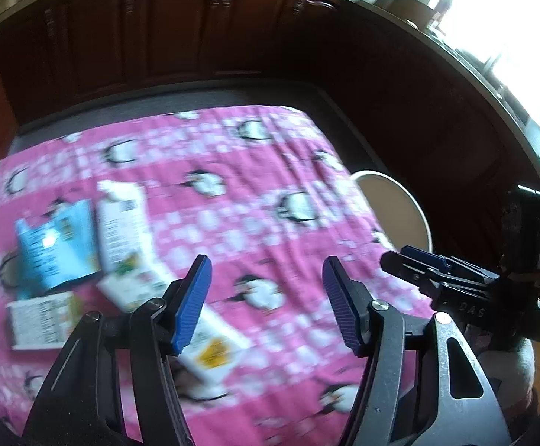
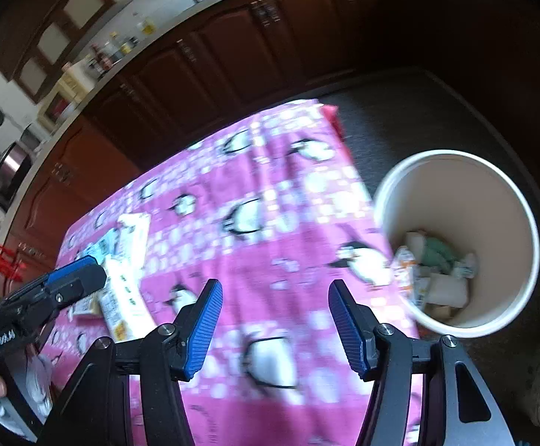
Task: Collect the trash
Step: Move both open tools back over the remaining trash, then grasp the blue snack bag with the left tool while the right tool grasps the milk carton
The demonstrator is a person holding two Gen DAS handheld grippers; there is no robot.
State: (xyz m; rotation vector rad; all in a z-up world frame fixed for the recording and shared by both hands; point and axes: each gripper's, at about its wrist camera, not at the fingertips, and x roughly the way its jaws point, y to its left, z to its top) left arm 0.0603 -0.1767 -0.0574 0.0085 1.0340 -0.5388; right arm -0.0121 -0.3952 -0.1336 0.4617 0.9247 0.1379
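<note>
Both grippers hang over the desk with nothing in them. The left gripper (image 1: 266,301) has its blue ribbed pads apart, and so does the right gripper (image 2: 273,329), jaws spread, only tablecloth showing between them.

The trash still to collect sits toward the left edge of the desk: a shiny blue packet (image 1: 58,249), a white carton (image 1: 121,226) just beside it, and a few more flat printed wrappers (image 1: 41,319) overlapping nearby. The bin (image 2: 492,193) stands on the floor off the right edge, a smooth cream round tub with crumpled wrappers already in the bottom.

What could go wrong, I reckon: those wrappers look thin and flat, so the pads might pinch the tablecloth (image 1: 255,171) along with one. That cloth is soft pink fabric with penguins, a bit wrinkled, and would bunch up easily. The glossy blue packet could also slip out of a light pinch. Plus the pieces overlap, so grabbing one may drag its neighbour off the edge.
</note>
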